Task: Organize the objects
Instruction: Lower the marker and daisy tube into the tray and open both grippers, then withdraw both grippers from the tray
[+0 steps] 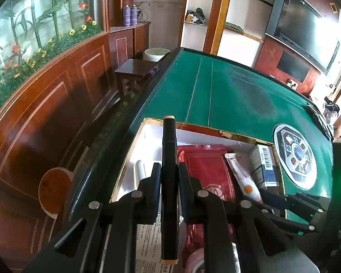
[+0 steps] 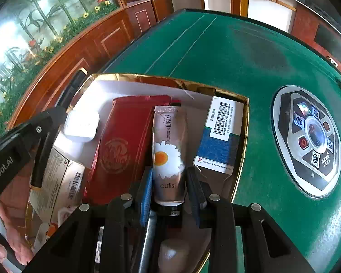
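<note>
The left gripper (image 1: 169,177) pinches a black marker (image 1: 169,182) over the crowded box (image 1: 202,129), the right gripper (image 2: 169,182) a hand-cream tube (image 2: 169,150); either could snag on neighbours.

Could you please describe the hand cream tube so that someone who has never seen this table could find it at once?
On the green table sits a gold-rimmed box. Inside, between a red packet and a blue-and-white carton, the silvery hand cream tube sits between the right tool's pads. Only it bears a white daisy.
</note>
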### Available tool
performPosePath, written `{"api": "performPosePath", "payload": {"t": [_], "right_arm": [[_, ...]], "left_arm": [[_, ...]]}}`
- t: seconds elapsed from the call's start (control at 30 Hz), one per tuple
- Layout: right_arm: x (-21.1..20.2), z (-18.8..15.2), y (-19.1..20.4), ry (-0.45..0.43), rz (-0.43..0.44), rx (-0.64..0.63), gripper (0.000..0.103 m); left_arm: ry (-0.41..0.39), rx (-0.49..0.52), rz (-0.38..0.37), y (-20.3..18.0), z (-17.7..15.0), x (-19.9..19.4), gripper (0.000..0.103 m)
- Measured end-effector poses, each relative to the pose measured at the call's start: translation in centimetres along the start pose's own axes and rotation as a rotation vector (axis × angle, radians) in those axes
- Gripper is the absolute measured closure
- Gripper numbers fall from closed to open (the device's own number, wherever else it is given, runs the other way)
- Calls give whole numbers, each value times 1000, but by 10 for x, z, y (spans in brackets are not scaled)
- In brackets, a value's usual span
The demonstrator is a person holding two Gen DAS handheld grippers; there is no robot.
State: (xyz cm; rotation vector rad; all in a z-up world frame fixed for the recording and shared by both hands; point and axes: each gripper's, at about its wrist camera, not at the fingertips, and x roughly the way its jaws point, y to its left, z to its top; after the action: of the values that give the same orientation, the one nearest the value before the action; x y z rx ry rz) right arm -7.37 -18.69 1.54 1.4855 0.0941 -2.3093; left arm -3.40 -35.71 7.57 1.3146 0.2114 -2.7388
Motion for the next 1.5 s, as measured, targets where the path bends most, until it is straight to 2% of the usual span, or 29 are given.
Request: {"api": "performPosePath", "payload": {"t": [0.17,0.23,0.3,0.4,0.47,0.5,0.63,0.77,0.87,0.93,1.07,1.13,1.27,1.5], "right_arm": [[-3,-4,2,-3,-2,-17,69],[-12,-9,5,-22,-17,-35,58],[-25,-14,10,-63,-24,-61,37],[-42,-24,17,-124,-45,-97,27],[-51,-31,20,-151,-54,-115,24],[-55,-35,22,-164,-58,-123,22],[-66,-50,25,-196,-68,-142,20],[-72,-60,26,-208,-78,-153,19],[-75,-67,24,-212,-74,-151,18],[-78,-72,22,-221,-77,-154,18],[-90,-86,20,-254,-98,-164,18],[-98,-97,18,-266,-104,-164,18],[-114,-126,20,-297,-101,-172,13],[-119,-165,40,-348,-201,-295,8]], "left_arm": [[18,-1,20,-6,0,9,89],[20,0,24,-7,1,11,89],[17,4,33,-10,0,11,89],[1,19,54,-14,0,9,89],[-12,29,75,-16,-1,7,88],[-17,33,81,-17,-1,6,84],[-60,53,111,-22,-4,-1,53],[-105,71,137,-26,-10,-13,40],[-146,92,166,-30,-15,-24,28],[-179,106,193,-33,-21,-34,15],[-227,78,214,-33,-33,-55,8],[-258,53,198,-31,-40,-69,1],[-303,-3,134,-25,-54,-94,0],[-248,-77,6,-24,-79,-111,0]]}}
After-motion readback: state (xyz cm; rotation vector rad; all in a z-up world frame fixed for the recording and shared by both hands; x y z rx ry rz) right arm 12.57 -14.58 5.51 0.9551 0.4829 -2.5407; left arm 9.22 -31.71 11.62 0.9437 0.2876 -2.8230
